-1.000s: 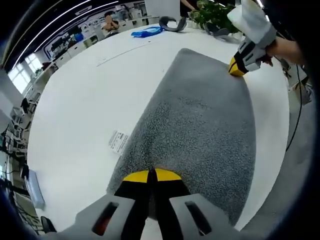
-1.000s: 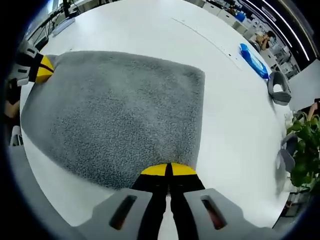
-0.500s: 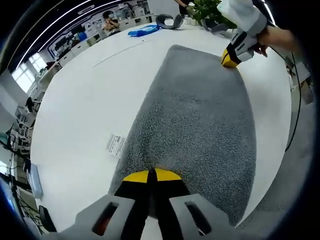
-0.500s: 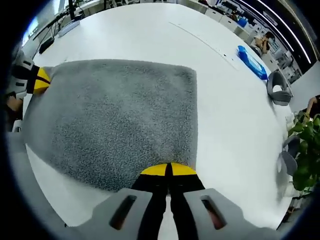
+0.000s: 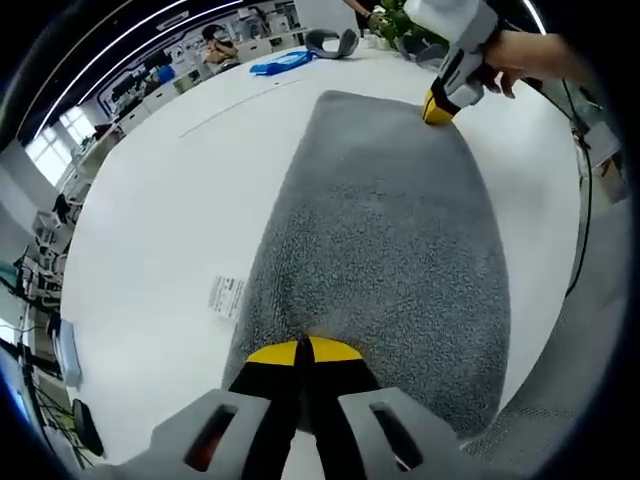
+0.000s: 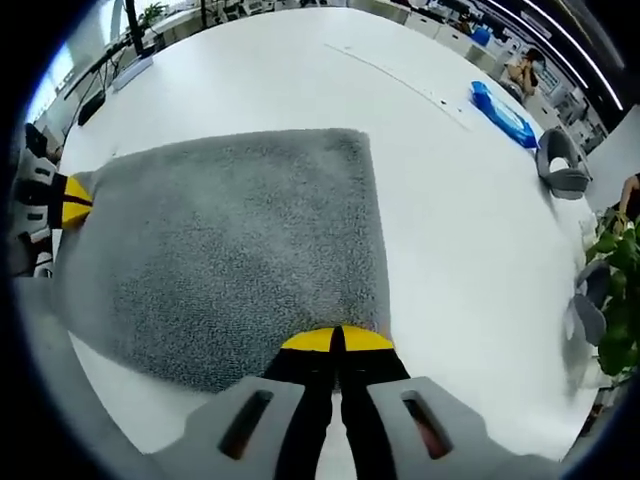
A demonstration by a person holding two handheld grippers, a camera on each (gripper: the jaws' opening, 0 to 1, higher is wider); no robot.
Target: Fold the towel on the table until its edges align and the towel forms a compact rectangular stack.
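Left tool (image 5: pixel 298 352) and right tool (image 6: pixel 338 340) clamp towel (image 5: pixel 385 240) corners

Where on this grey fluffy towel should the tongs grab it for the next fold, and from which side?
Grip the grey fluffy towel at its two corners along one short edge, coming in low from off the edge. It lies flat on the white table, so only corners and edges give the tongs a lip. The left tongs and right tongs are already shut on such corners.
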